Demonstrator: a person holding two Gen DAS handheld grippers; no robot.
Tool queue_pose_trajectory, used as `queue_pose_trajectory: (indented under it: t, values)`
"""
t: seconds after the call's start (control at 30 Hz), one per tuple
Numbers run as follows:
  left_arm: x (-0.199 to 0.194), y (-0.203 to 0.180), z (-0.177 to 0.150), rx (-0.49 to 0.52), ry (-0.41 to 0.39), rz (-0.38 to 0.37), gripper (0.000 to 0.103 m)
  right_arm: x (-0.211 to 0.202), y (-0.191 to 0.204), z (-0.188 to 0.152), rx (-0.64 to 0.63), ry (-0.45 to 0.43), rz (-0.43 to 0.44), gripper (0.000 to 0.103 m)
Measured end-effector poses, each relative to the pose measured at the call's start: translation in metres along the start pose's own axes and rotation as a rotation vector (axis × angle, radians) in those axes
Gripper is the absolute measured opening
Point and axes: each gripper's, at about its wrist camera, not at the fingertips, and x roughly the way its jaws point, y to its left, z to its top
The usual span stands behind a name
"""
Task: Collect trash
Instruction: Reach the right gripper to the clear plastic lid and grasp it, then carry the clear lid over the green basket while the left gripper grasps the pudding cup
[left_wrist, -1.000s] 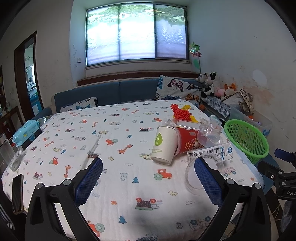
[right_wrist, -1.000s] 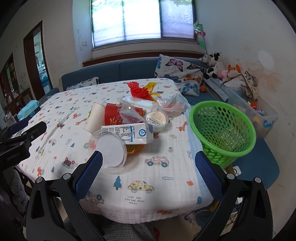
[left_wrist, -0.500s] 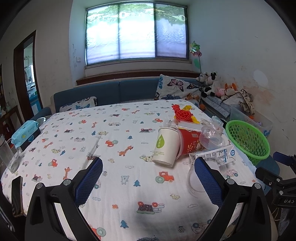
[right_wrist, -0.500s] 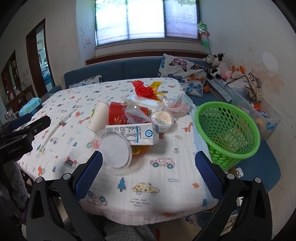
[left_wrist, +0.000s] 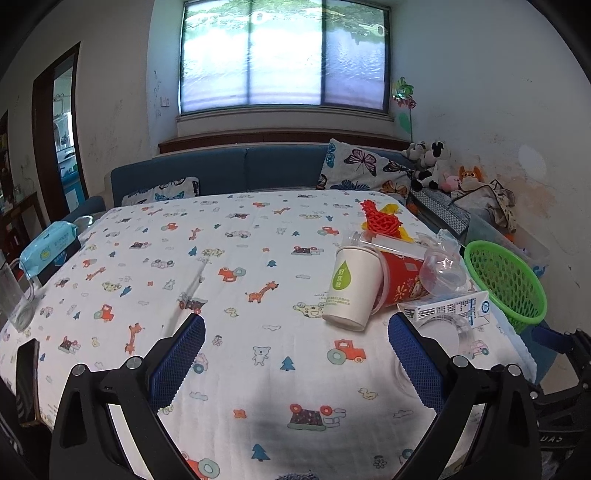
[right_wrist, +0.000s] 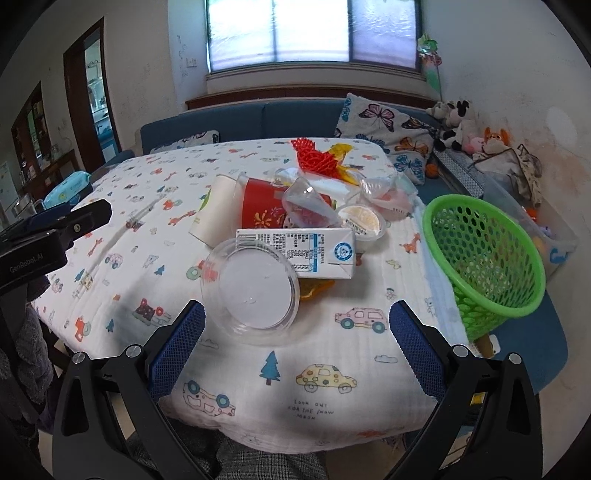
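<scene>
A heap of trash lies on the table: a white paper cup (left_wrist: 351, 291), a red cup (right_wrist: 262, 201), a milk carton (right_wrist: 299, 251), a clear round lid (right_wrist: 251, 291), a clear plastic cup (right_wrist: 306, 203), a small sealed tub (right_wrist: 360, 221) and red and yellow netting (right_wrist: 317, 158). A green mesh basket (right_wrist: 484, 258) stands off the table's right edge. My left gripper (left_wrist: 295, 354) is open and empty over the cloth, left of the heap. My right gripper (right_wrist: 295, 339) is open and empty, just in front of the lid.
A cartoon-print cloth (left_wrist: 221, 266) covers the table. A wet-wipes pack (left_wrist: 50, 245), a clear jug (left_wrist: 13, 295) and a phone (left_wrist: 27, 380) sit at the left edge. A blue sofa with butterfly cushions (left_wrist: 362, 166) and soft toys lies behind.
Both grippers have drawn back and shifted slightly; the heap now sits a little farther right in the left view and more central in the right view. Nothing was picked up.
</scene>
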Motion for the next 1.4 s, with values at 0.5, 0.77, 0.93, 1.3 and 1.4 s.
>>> queue_pose_trajectory:
  t: [0.5, 0.77, 0.93, 1.3, 1.4]
  values:
    - [0.010, 0.036, 0.000, -0.029, -0.005, 0.010, 0.096, 0.053, 0.050, -0.003, -0.082, 0.047, -0.047, 0.099]
    - [0.019, 0.048, -0.003, -0.047, 0.009, -0.004, 0.096, 0.074, 0.058, -0.003, -0.117, 0.067, -0.110, 0.099]
    - [0.022, 0.051, -0.004, -0.053, 0.013, -0.008, 0.096, 0.087, 0.060, -0.002, -0.126, 0.080, -0.164, 0.097]
    - [0.028, 0.048, -0.003, -0.042, 0.025, -0.013, 0.096, 0.076, 0.048, -0.002, -0.123, 0.068, -0.132, 0.092]
    - [0.028, 0.042, -0.002, -0.027, 0.024, -0.022, 0.096, 0.064, 0.041, 0.001, -0.102, 0.058, -0.099, 0.092]
